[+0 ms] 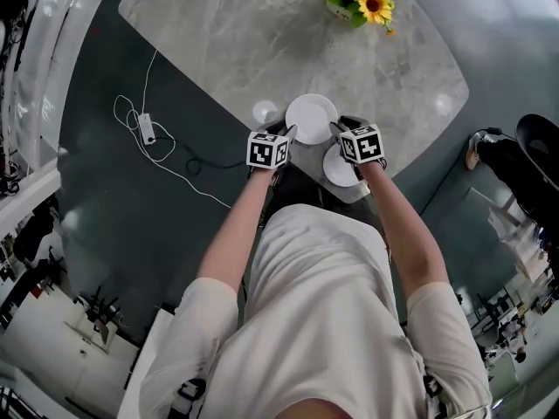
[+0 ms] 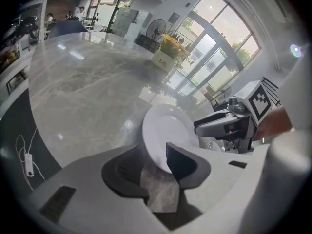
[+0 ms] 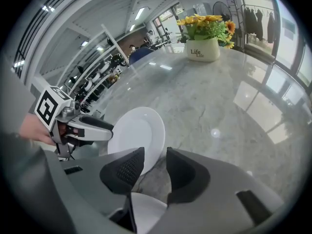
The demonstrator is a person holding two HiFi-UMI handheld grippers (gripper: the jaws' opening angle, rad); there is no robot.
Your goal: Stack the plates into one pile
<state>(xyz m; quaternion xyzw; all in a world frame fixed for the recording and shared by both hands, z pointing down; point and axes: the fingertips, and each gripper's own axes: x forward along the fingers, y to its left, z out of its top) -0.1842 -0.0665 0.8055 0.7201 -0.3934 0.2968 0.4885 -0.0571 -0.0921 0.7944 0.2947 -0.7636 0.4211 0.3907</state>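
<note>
Plate [image 1: 310,117] round, plain glossy white, with shallow rim.

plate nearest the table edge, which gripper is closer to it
Right. The right gripper hangs just over that plate; the left gripper is off to its left, at the far plate's left rim.

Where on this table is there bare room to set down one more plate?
The marble table is bare between the large plate and the sunflower pot, and all along its left side. The near edge is crowded: the left claw and right claw flank the large plate, with a second plate by the right claw.
</note>
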